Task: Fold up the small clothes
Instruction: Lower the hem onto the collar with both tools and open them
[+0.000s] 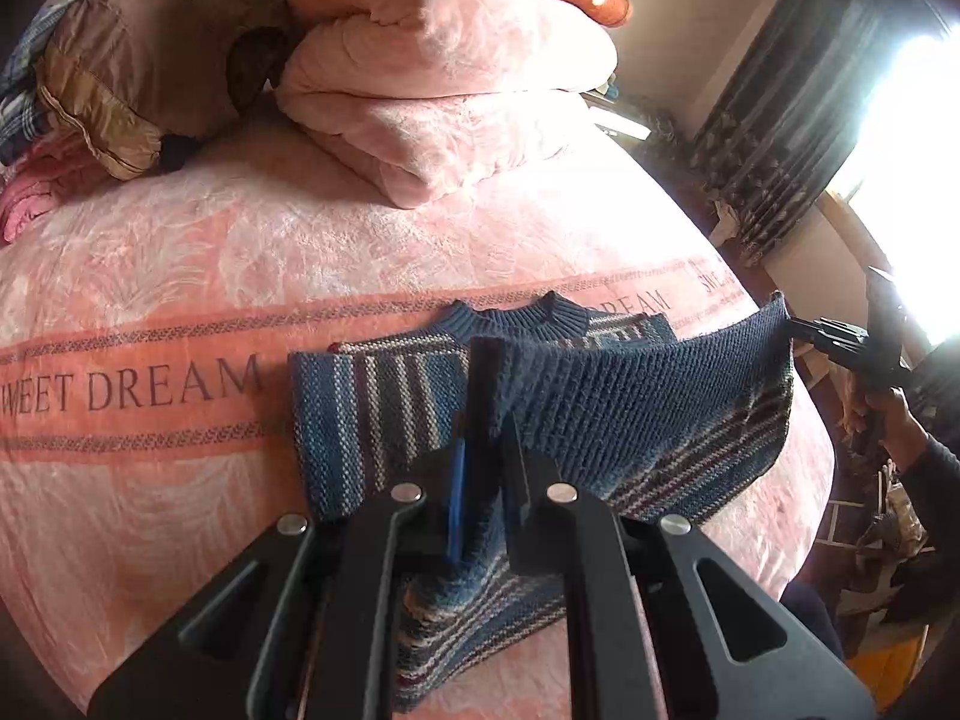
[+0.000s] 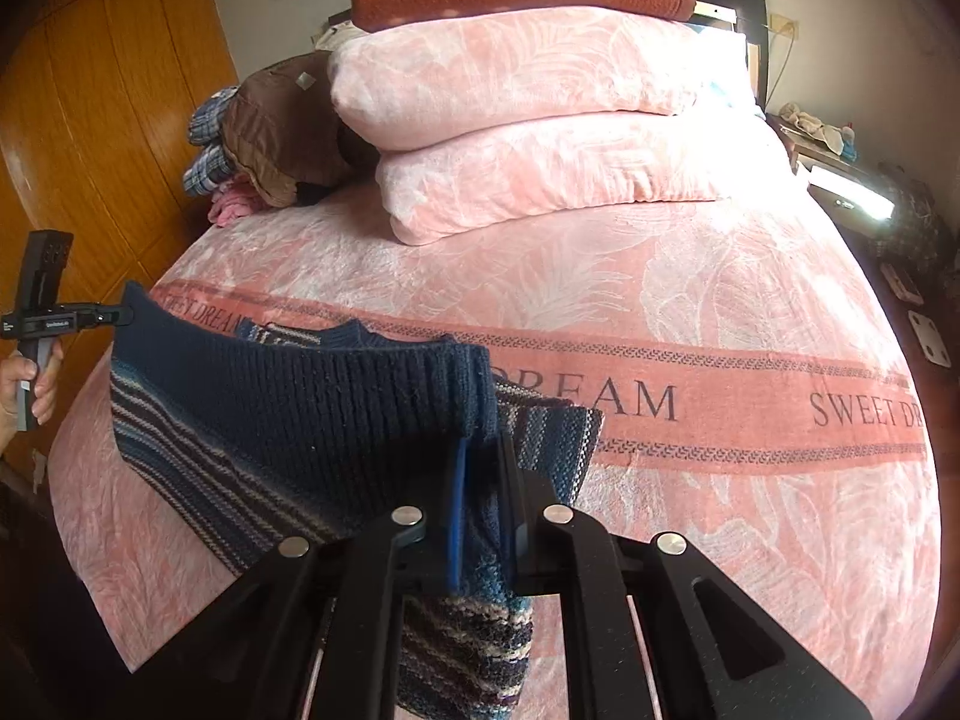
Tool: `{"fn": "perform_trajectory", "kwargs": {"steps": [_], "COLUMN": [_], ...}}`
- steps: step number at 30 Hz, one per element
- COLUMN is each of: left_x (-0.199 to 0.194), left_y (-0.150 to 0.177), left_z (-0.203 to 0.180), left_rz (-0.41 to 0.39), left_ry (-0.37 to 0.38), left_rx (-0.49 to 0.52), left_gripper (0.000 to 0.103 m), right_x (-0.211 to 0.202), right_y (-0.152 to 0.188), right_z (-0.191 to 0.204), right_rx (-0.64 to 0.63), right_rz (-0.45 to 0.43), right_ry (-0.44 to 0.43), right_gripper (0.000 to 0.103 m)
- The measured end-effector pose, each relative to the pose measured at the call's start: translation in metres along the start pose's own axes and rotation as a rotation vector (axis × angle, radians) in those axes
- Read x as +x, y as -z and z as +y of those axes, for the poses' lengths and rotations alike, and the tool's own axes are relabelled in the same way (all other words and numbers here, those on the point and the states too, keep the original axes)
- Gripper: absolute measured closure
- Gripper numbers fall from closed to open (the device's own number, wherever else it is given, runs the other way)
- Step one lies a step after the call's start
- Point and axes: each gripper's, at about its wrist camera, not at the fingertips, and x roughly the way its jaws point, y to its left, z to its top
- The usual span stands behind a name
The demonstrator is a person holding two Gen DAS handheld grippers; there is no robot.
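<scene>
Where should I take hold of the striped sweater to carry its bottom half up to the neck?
Grip the ribbed dark-blue hem of the striped sweater at its two corners, coming from the near side. The left gripper and right gripper are each shut on a corner there, holding the hem raised between them above the collar.

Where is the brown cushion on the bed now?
In the right wrist view the brown cushion lies at the bed's far left, against the stacked pink pillows and on checked cloth.
</scene>
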Motion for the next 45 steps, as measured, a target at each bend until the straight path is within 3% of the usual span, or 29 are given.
{"fn": "perform_trajectory", "kwargs": {"steps": [4, 8, 14, 15, 17, 19, 21, 26, 29, 30, 31, 32, 34, 40, 45], "left_x": [0.028, 0.071, 0.125, 0.13, 0.138, 0.15, 0.165, 0.187, 0.183, 0.184, 0.185, 0.184, 0.181, 0.141, 0.122], "left_y": [-0.028, -0.046, -0.037, -0.038, -0.041, -0.046, -0.048, -0.041, -0.042, -0.042, -0.04, -0.039, -0.039, -0.051, -0.072], "left_z": [0.025, 0.058, 0.09, 0.089, 0.09, 0.093, 0.094, 0.077, 0.068, 0.065, 0.063, 0.06, 0.054, 0.048, 0.051], "left_rz": [0.033, 0.088, 0.177, 0.179, 0.182, 0.188, 0.22, 0.303, 0.291, 0.297, 0.301, 0.297, 0.277, 0.152, 0.097], "left_ry": [-0.027, -0.107, -0.095, -0.104, -0.087, -0.083, -0.048, -0.029, -0.017, -0.021, -0.031, -0.037, -0.054, -0.07, -0.101], "left_rx": [-0.058, -0.14, -0.252, -0.238, -0.234, -0.235, -0.235, -0.155, -0.126, -0.115, -0.104, -0.097, -0.078, -0.067, -0.065], "left_gripper": [0.096, 0.103, 0.103, 0.101, 0.088, 0.07, 0.06, 0.06, 0.062, 0.076, 0.098, 0.097, 0.098, 0.098, 0.098], "right_x": [0.031, 0.087, 0.159, 0.163, 0.166, 0.167, 0.169, 0.175, 0.176, 0.176, 0.177, 0.176, 0.172, 0.142, 0.126], "right_y": [-0.022, -0.03, -0.013, -0.01, -0.007, -0.004, -0.002, -0.002, 0.001, 0.001, 0.002, 0.002, 0.001, -0.01, -0.036], "right_z": [-0.015, -0.033, -0.05, -0.053, -0.059, -0.067, -0.073, -0.079, -0.081, -0.081, -0.081, -0.08, -0.074, -0.059, -0.055], "right_rx": [0.046, 0.108, 0.15, 0.156, 0.172, 0.219, 0.251, 0.266, 0.27, 0.268, 0.261, 0.249, 0.209, 0.125, 0.098], "right_rz": [0.028, 0.127, 0.286, 0.297, 0.295, 0.303, 0.301, 0.325, 0.326, 0.327, 0.329, 0.326, 0.306, 0.22, 0.141], "right_ry": [0.01, 0.023, 0.045, 0.036, 0.026, -0.012, -0.039, -0.075, -0.084, -0.085, -0.083, -0.078, -0.054, 0.004, 0.03], "right_gripper": [0.095, 0.095, 0.095, 0.094, 0.091, 0.08, 0.071, 0.069, 0.069, 0.069, 0.07, 0.072, 0.09, 0.093, 0.094]}}
